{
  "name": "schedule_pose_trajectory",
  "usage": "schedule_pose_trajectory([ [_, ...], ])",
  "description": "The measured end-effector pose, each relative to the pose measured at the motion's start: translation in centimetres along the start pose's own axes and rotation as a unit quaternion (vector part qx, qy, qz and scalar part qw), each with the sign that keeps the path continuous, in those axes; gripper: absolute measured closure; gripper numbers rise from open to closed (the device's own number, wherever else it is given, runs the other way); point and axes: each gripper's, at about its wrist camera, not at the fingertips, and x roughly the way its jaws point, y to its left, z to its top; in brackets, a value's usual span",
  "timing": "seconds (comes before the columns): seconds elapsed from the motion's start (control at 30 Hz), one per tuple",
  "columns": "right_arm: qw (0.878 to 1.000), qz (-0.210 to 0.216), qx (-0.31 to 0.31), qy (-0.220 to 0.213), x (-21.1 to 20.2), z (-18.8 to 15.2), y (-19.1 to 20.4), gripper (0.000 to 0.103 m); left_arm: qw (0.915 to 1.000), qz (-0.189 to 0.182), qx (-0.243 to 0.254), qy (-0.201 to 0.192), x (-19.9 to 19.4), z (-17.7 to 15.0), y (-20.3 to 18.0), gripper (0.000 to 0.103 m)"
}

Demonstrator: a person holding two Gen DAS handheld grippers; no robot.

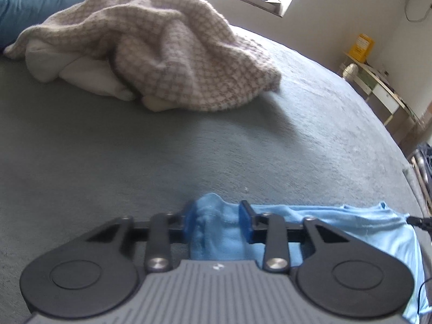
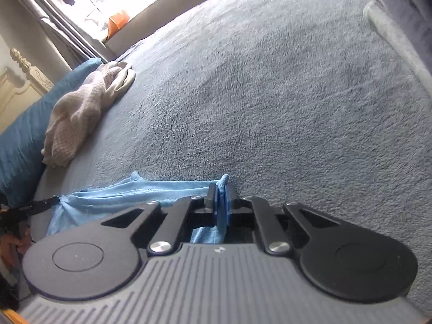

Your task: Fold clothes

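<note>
My right gripper (image 2: pixel 222 202) pinches the light blue garment (image 2: pixel 140 191); my left gripper (image 1: pixel 217 221) apparently clamps its bunched edge on the grey bedspread (image 1: pixel 135 162)

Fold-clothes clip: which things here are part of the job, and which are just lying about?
In the job: light blue garment, left gripper, right gripper.
Lying about: checked blanket, blue pillow, yellow box, orange item.

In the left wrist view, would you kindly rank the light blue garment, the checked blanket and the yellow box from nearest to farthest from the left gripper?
1. Light blue garment: between the left gripper fingers, trailing right.
2. Checked blanket: heaped ahead, upper left.
3. Yellow box: beyond the bed, far right by the wall.
</note>
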Motion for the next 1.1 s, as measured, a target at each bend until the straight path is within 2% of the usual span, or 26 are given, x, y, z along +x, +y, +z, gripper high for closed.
schedule_pose_trajectory([
  [0.13,1.0,-0.004,-0.012,-0.009,-0.3,0.0,0.4,0.1,0.9997,-0.005,-0.025,0.001,0.1,0.2,0.8,0.069],
  [0.2,1.0,-0.006,-0.017,-0.016,-0.4,0.0,0.5,0.1,0.9996,-0.004,-0.029,-0.002,0.1,0.1,1.0,0.07],
  [0.23,1.0,-0.009,-0.019,-0.021,-0.5,0.0,0.6,0.1,0.9997,0.001,-0.023,-0.004,0.1,0.0,0.8,0.074],
  [0.27,0.999,-0.012,-0.02,-0.024,-0.6,0.0,0.6,0.1,0.9998,0.007,-0.016,-0.005,0.2,-0.1,0.5,0.092],
  [0.3,0.999,-0.014,-0.022,-0.027,-0.7,0.0,0.7,0.1,0.9998,0.01,-0.014,-0.005,0.3,-0.1,0.3,0.098],
  [0.4,0.999,-0.024,-0.033,-0.036,-1.1,-0.1,1.1,0.101,0.9996,0.019,-0.008,-0.018,0.0,0.0,-0.4,0.098],
  [0.63,0.996,-0.039,-0.05,-0.068,-3.3,0.1,1.3,0.101,0.998,0.012,0.005,-0.063,-2.0,0.6,-1.6,0.098],
  [0.8,0.995,-0.049,-0.049,-0.07,-3.0,0.1,0.9,0.101,0.9979,0.008,-0.004,-0.063,-1.3,0.6,-1.5,0.098],
  [1.1,0.995,-0.07,-0.052,-0.054,-1.0,-0.6,-0.3,0.101,0.9981,0.03,0.026,-0.047,0.2,-0.4,-1.4,0.097],
])
